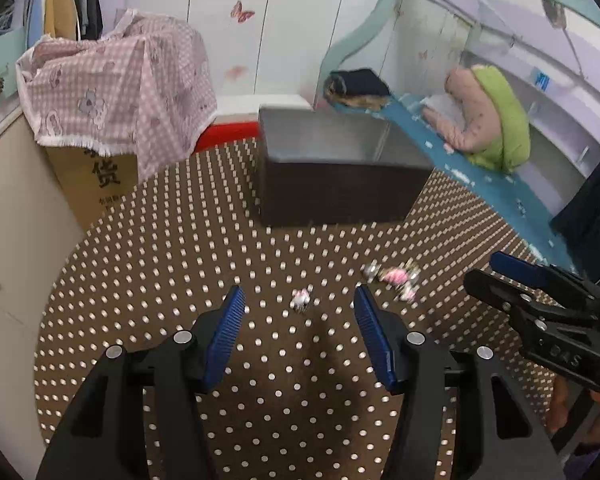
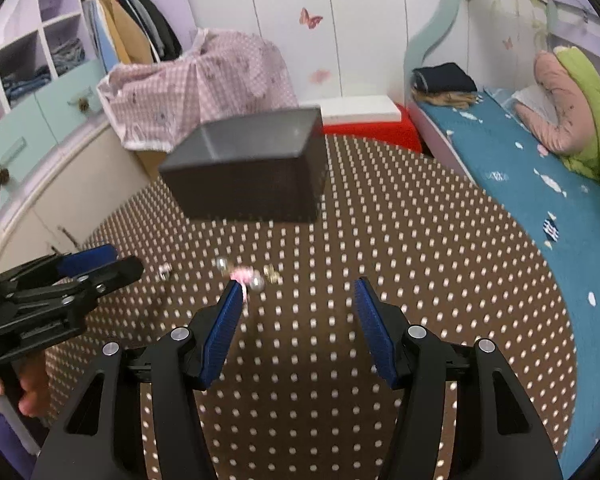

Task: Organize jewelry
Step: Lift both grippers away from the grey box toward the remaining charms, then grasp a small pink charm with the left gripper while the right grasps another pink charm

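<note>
A: Jewelry's all on the polka-dot tablecloth [image 1: 180, 264]. One small pink piece [image 1: 301, 299] sits alone, just ahead of the left gripper [image 1: 300, 312] and centred between its fingers. A cluster [image 1: 394, 278] of pink, silver and gold bits lies a little to its right.

B: Container?

A: Dark open box [image 1: 332, 172], further back on the table, well apart from the pieces. Can't see anything inside it from here.

B: Gripper state?

A: Both spread wide, nothing held. Right gripper [image 2: 298, 300] hovers near the cluster [image 2: 246, 274], which sits by its left finger [image 2: 224, 320], off-centre.

B: So which step?

A: Looks like pre-grasp, first pick. Nothing lifted yet.

B: Next move?

A: My read: left drops straight down on the lone piece and closes. It's tiny, so fingertips need to reach the cloth. Right needs to shift left before closing. Frames are blurry, so piece types are unclear.
</note>
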Motion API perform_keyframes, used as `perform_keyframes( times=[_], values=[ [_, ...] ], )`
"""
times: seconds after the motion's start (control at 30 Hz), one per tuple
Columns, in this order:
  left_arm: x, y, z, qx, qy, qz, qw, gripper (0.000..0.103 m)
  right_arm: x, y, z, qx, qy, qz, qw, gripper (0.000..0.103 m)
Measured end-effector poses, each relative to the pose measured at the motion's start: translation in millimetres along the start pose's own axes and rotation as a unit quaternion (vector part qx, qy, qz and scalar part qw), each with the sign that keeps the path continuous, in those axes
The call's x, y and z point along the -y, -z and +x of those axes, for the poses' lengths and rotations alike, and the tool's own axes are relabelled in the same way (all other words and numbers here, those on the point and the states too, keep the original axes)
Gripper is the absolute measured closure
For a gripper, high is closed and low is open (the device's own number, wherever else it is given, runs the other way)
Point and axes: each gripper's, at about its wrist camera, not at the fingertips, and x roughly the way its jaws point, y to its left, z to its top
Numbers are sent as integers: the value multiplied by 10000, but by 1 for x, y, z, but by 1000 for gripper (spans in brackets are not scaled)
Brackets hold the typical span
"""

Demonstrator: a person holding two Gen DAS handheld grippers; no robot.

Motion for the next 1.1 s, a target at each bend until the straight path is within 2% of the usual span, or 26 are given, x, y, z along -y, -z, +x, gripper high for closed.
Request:
perform_keyframes(
  times=[0.27,0.33,0.5,0.57,0.83,1.03,1.1],
  values=[
    [1,4,21,-138,-95,11,9999,51,-2,10,17,-193,-69,-9,9998,46],
    [2,3,24,-161,-129,57,9998,63,-2,10,19,-207,-76,-6,9998,46],
    [5,2,30,-227,-200,181,9994,77,-3,8,25,-236,-92,-18,9997,46],
    [7,2,31,-224,-238,212,9992,92,-2,6,27,-276,-124,-2,9995,46],
    [2,4,25,-184,-69,82,9998,93,-17,1,35,-389,-81,-302,9988,47],
    [-3,4,13,-121,-62,-17,9999,93,-39,-2,36,-387,-288,-516,9975,65],
    [-3,5,10,-110,-54,-19,9999,93,-44,-4,39,-424,-311,-539,9972,68]
  ],
)
